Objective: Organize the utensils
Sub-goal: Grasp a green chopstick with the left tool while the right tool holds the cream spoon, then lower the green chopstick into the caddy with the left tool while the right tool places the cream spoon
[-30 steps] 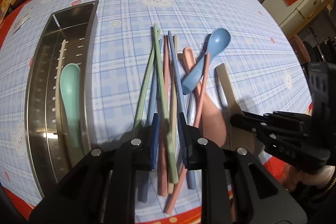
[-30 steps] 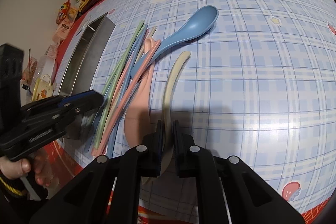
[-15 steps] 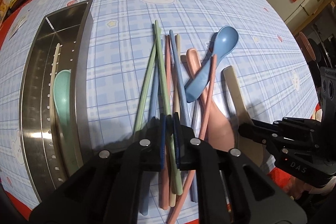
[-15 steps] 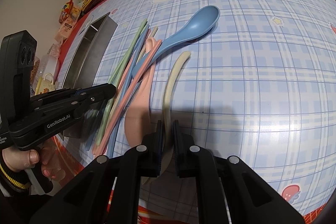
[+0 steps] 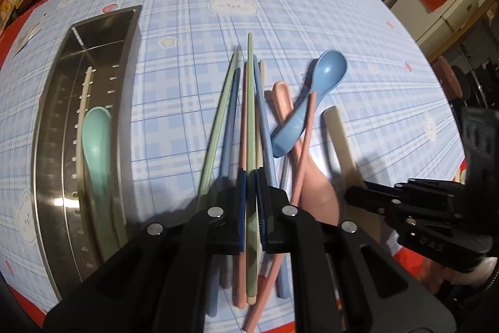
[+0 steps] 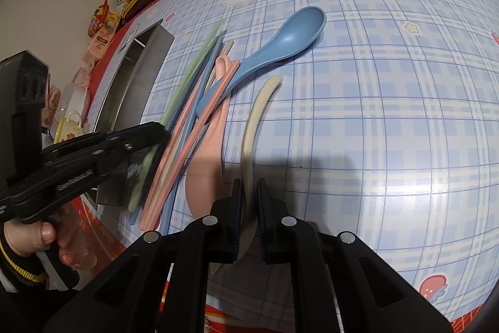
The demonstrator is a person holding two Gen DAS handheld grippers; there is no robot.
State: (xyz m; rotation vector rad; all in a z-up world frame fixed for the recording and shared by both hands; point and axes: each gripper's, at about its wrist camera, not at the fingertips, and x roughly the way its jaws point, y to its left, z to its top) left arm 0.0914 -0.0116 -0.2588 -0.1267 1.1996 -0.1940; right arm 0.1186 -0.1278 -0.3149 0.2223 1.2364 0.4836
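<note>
My left gripper [image 5: 251,177] is shut on a green chopstick [image 5: 250,102], which runs straight away from the jaws above a pile of green, blue, pink and cream chopsticks [image 5: 230,127]. A blue spoon [image 5: 324,74] and a pink spoon [image 5: 312,186] lie to the right of the pile. My right gripper [image 6: 248,186] is shut on the bowl end of a cream spoon [image 6: 259,108], whose handle rests on the tablecloth. In the right wrist view the left gripper [image 6: 162,130] holds the blurred green chopstick [image 6: 193,71].
A long steel tray [image 5: 50,145] lies at the left with a mint spoon [image 5: 96,142] and a cream chopstick [image 5: 83,102] inside. The blue checked tablecloth [image 6: 389,114] has a red edge. Snack bags [image 6: 103,24] and clothes sit beyond the far left edge.
The left jaws closed on the green chopstick, which now lines up straight between them and is blurred with motion. The right gripper and cream spoon have not moved.
</note>
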